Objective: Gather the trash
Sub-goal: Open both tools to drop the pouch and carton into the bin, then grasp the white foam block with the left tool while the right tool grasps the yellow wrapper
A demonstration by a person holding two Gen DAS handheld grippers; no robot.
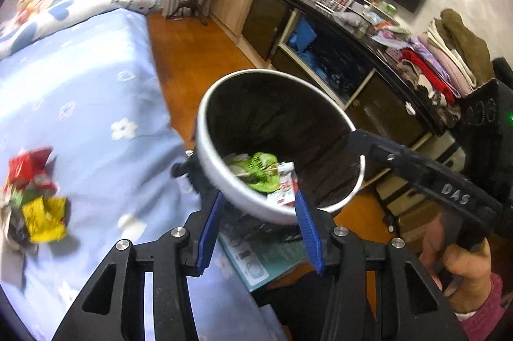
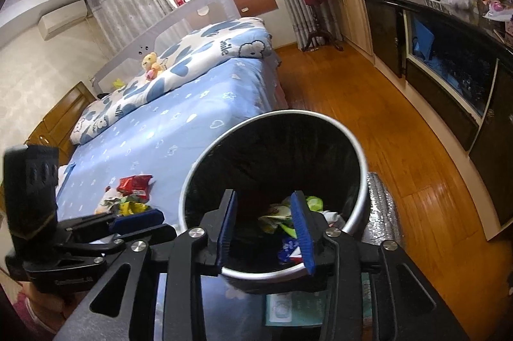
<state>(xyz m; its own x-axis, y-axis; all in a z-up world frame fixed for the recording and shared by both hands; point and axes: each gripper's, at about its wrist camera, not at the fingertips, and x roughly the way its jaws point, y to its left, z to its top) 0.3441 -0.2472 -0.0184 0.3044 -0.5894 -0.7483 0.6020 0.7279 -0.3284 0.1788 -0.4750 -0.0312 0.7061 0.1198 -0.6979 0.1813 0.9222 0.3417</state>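
Centre frame in both views we see a round trash bin (image 1: 279, 145) with a smooth silver rim and a wrinkled black liner, standing beside the bed (image 1: 80, 103). Inside it lie crumpled wrappers (image 1: 263, 171), green, white and red. Lower left of the left wrist view, a loose pile of trash (image 1: 35, 196), crinkly red and yellow foil, sits on the pale blue flowered sheet, near the bin but apart from it. We see the left gripper (image 1: 259, 232) with its ribbed blue pads wide apart, nothing between them, hovering at the bin's near rim. The right gripper (image 2: 264, 232) is spread just as wide over the bin mouth, holding nothing. Glossy wood floor (image 2: 368, 103) fills the right.
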